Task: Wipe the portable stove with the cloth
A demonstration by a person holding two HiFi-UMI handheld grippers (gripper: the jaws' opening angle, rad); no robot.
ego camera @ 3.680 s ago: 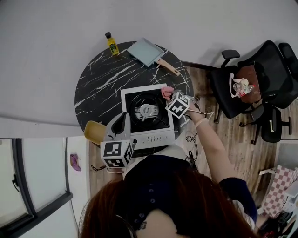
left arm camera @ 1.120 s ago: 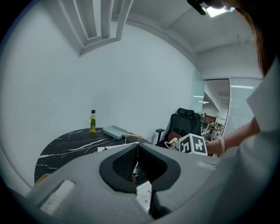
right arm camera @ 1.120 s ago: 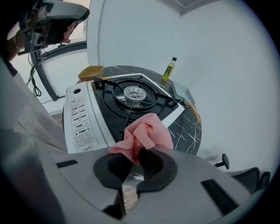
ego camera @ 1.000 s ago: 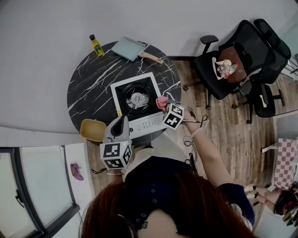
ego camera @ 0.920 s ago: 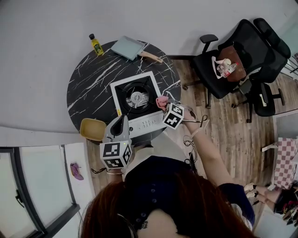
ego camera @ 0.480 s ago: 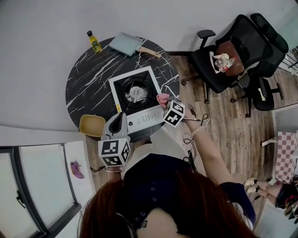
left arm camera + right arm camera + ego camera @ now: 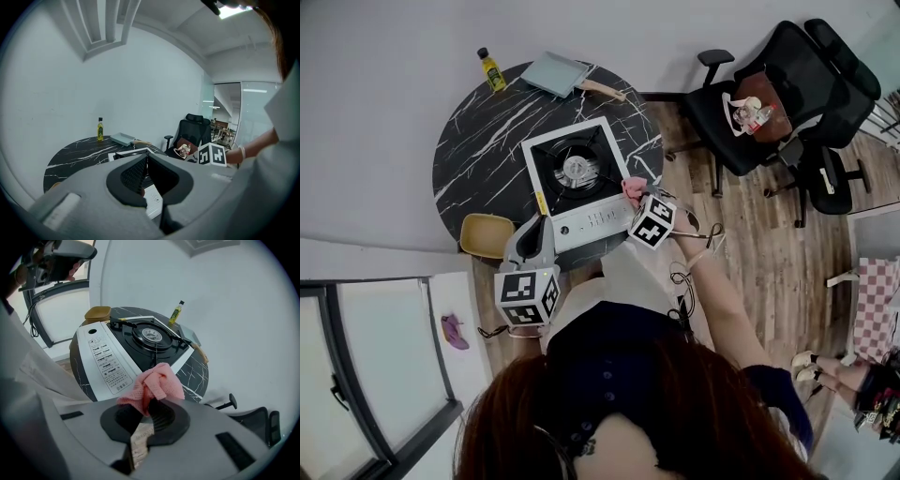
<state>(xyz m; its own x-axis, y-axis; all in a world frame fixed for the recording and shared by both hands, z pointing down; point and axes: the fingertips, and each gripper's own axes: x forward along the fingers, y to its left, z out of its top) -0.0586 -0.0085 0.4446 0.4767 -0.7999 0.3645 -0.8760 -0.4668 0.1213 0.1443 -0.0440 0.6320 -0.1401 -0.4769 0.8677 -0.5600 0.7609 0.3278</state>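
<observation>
The portable stove (image 7: 575,179), white with a black burner top, sits on the round black marble table (image 7: 478,155). My right gripper (image 7: 637,198) is shut on a bunched pink cloth (image 7: 633,188) at the stove's right edge, near its front corner. In the right gripper view the cloth (image 7: 157,382) bulges out of the right gripper (image 7: 150,402), with the stove (image 7: 145,340) just beyond. The left gripper (image 7: 538,226) hovers at the table's near edge by the stove's front left corner. In its own view the left gripper (image 7: 146,160) is shut on nothing.
A yellow-green bottle (image 7: 490,69) and a grey-blue square pan (image 7: 554,73) with a wooden handle stand at the table's far side. A yellow container (image 7: 485,235) sits at the near left edge. Black office chairs (image 7: 769,89) stand on the wooden floor to the right.
The right gripper has carried the cloth from the stove's far right corner along its right edge towards the front. The left gripper has stayed near the table's near edge.
</observation>
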